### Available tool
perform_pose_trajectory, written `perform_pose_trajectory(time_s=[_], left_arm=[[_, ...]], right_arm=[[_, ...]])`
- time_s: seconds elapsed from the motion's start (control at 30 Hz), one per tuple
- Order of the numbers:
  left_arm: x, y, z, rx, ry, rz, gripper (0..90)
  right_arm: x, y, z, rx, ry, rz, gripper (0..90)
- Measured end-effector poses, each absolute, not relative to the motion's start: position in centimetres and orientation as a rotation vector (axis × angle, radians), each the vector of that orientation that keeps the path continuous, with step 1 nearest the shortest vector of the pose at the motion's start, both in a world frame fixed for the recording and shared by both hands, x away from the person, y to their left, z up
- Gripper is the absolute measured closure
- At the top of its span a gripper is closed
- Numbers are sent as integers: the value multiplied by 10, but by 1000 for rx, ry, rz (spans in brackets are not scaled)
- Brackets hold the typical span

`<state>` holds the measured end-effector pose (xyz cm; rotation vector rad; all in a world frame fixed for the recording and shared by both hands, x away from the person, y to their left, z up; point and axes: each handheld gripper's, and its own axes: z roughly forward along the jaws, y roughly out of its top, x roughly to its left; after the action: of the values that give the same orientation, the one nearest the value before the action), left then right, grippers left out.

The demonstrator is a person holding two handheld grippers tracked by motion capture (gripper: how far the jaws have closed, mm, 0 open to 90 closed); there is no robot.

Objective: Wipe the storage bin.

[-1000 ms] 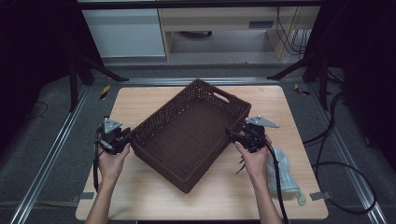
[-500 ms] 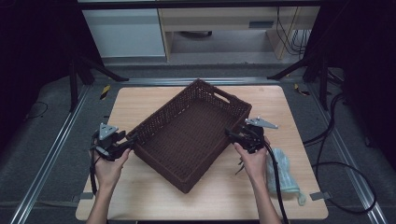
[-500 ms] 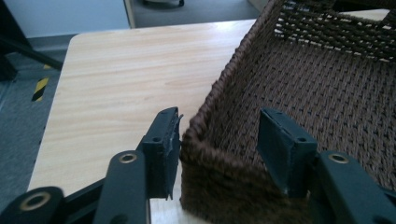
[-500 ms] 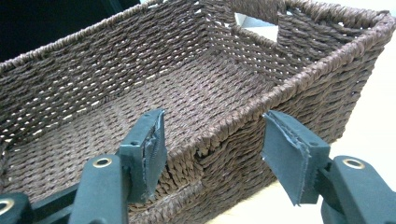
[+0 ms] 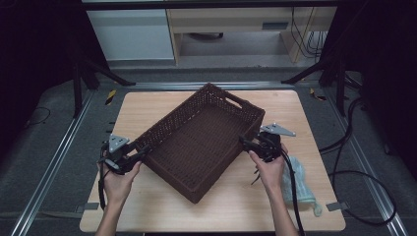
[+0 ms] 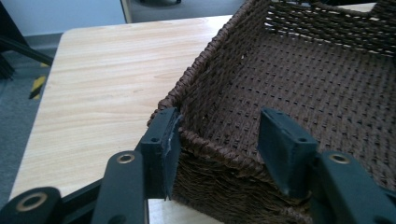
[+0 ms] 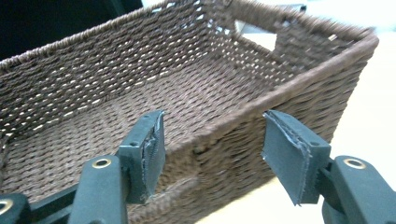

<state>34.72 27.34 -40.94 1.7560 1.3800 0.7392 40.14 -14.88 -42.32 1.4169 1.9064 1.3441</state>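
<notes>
A dark brown woven basket [image 5: 211, 89] lies empty and turned diagonally on the wooden table [image 5: 147, 108]. My left gripper [image 5: 142, 151] is at its left corner. Its jaws have just been opening and now stand open astride the corner wall [image 6: 212, 144], one pad [image 6: 164, 140] outside and the other pad [image 6: 280, 144] inside. My right gripper [image 5: 244, 142] is at the basket's right side. Its jaws have just opened a little further and stand apart on either side of the rim [image 7: 224, 123]. A hand holds each gripper.
A crumpled clear plastic bag [image 5: 297, 179] lies on the table just right of my right hand. Black cables [image 5: 364, 177] loop on the floor at the right. A white cabinet [image 5: 130, 32] stands behind the table. Metal rails [image 5: 54, 162] run along the left.
The left gripper's jaws have parted from the basket's left corner, and that hand has edged slightly left and toward the near edge. The right gripper and the basket have stayed put.
</notes>
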Motion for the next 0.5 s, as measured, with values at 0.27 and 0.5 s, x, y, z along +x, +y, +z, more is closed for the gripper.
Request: perform_pose_trajectory(time_s=[0.27,0.5], left_arm=[[363,272,-412,1770,1391,807,474],[369,275,-413,1761,1394,814,471]], right_arm=[[403,-173,-421,1444,1864,1351,354],[410,-176,-425,1461,1854,1331,338]])
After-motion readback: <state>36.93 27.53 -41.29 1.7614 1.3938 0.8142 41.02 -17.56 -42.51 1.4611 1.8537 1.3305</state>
